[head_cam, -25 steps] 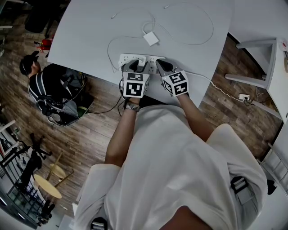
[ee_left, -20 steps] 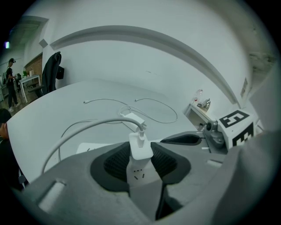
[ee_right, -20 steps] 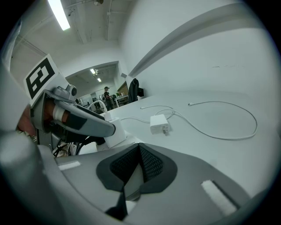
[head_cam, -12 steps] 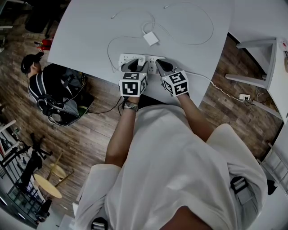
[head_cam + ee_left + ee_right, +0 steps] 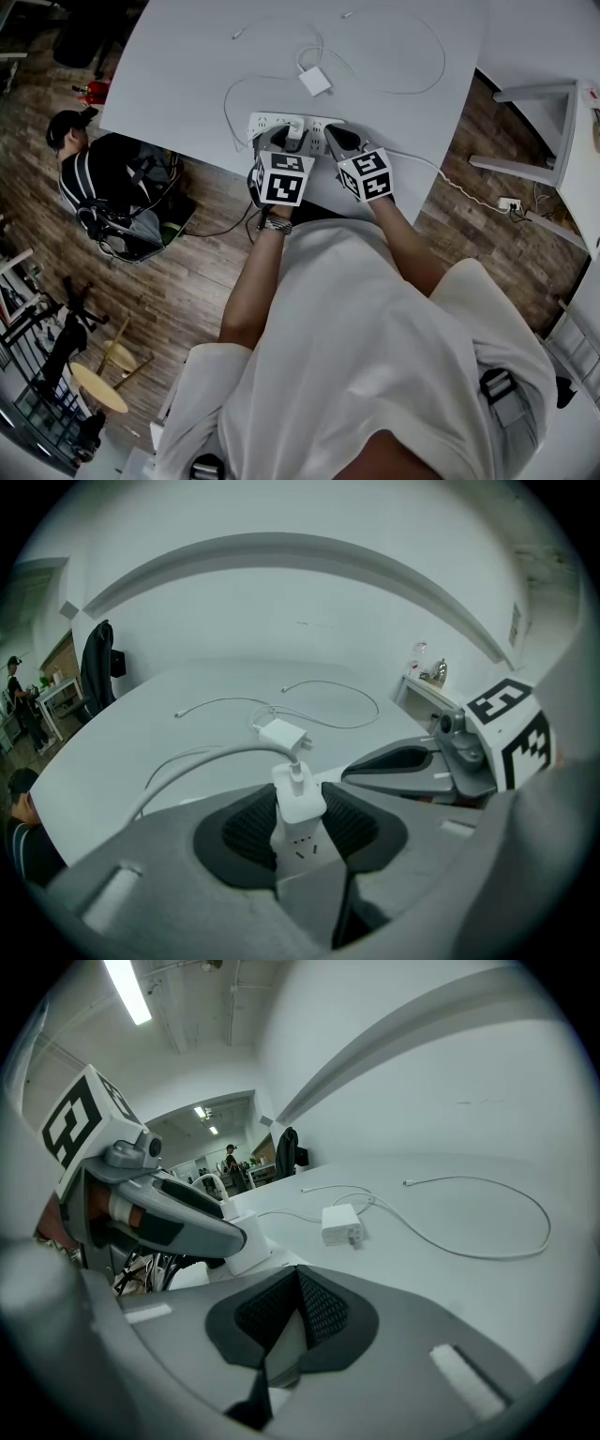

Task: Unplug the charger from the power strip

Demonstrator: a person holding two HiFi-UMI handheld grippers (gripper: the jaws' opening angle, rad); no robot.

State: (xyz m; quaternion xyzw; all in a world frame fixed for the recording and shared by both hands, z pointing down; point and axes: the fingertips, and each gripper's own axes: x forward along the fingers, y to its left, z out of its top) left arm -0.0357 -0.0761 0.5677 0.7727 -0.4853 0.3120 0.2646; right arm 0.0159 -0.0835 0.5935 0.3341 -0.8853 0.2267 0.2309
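Charger (image 5: 300,802) stood plugged upright in the power strip (image 5: 265,123), near the front edge of the white tabletop (image 5: 178,66). Its cable (image 5: 211,755) arced off from the top towards the left.

Left gripper (image 5: 284,140): fingers (image 5: 246,829) clamped on the charger's two sides, dark pads against the white body.

Right gripper (image 5: 298,1281): fingers together, nothing between them. Tips were down at the strip's right end, just beside the left gripper.

A second charger (image 5: 315,81) lay unplugged further back on the tabletop.
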